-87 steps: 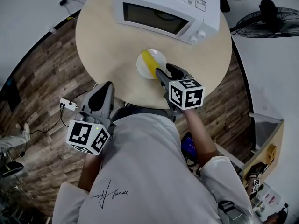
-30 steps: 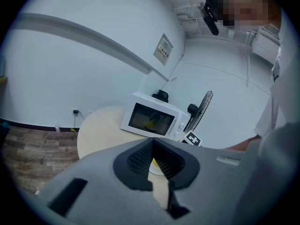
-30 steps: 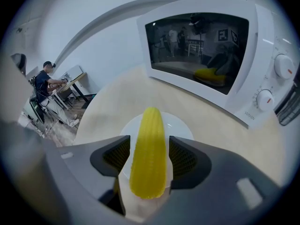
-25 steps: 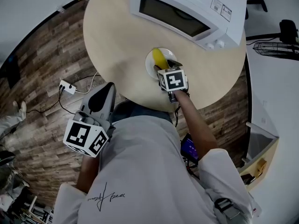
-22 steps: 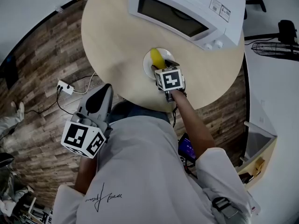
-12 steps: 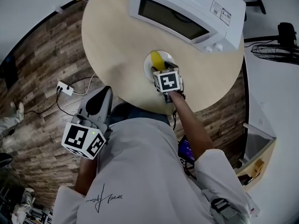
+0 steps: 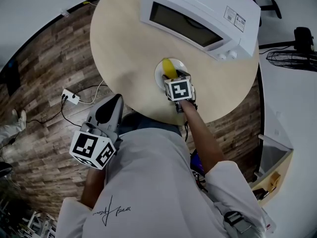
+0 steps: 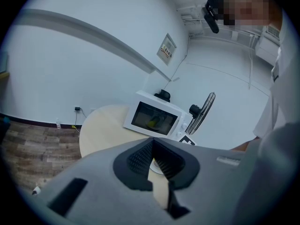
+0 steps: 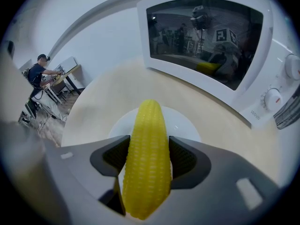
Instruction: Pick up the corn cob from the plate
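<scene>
A yellow corn cob (image 9: 147,158) lies lengthwise over a small white plate (image 9: 185,125) on the round wooden table (image 7: 124,48), in front of the microwave. My right gripper (image 9: 149,150) reaches over the plate's near side, and both pads press the cob's flanks, so it is shut on the cob. In the head view the cob's far end (image 7: 170,66) sticks out past the right gripper (image 7: 175,77) above the plate (image 7: 159,74). My left gripper (image 7: 117,99) hangs off the table's near edge, its jaws together and holding nothing; in its own view the left gripper (image 8: 152,157) points at the table.
A white microwave (image 7: 198,19) with its door closed stands at the back of the table, just beyond the plate, also visible as the microwave (image 9: 206,46). A standing fan (image 8: 204,111) is behind the table. A power strip (image 7: 71,96) lies on the wooden floor at left.
My right gripper has moved forward from the plate's near edge over the plate, and its jaws now sit around the cob. The left gripper has stayed low beside the table.
</scene>
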{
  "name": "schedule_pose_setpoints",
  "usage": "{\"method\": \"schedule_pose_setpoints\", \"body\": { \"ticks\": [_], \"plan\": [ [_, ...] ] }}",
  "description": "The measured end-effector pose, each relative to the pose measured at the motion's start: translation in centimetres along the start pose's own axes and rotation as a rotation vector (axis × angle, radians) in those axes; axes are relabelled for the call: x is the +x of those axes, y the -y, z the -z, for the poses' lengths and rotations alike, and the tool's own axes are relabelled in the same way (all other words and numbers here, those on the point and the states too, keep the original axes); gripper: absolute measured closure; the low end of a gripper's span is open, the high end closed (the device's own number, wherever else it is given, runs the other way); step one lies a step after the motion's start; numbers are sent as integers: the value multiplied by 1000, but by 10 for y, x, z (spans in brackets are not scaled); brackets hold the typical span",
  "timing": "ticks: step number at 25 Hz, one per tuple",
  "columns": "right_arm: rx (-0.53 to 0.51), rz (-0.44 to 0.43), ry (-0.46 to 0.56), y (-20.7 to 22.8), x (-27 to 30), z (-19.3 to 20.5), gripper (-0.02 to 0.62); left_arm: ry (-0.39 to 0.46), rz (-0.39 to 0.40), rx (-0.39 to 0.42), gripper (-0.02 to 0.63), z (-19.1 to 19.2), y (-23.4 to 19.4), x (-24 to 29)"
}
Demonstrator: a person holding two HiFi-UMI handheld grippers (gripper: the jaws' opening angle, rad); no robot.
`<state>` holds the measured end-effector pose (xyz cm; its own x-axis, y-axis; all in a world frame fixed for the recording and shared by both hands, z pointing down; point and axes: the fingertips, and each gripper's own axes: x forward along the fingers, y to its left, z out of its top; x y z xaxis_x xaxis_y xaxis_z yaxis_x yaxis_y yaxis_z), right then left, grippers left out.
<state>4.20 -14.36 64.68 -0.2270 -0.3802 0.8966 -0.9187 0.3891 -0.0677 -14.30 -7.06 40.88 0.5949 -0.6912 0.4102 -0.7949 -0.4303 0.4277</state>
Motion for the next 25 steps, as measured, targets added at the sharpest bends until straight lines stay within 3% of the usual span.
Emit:
{"method": "schedule_pose_setpoints", "body": {
  "ticks": [25],
  "plan": [
    [65, 43, -31, 7, -12, 8, 327, 16, -5, -7, 615, 2, 4, -7]
  ]
}}
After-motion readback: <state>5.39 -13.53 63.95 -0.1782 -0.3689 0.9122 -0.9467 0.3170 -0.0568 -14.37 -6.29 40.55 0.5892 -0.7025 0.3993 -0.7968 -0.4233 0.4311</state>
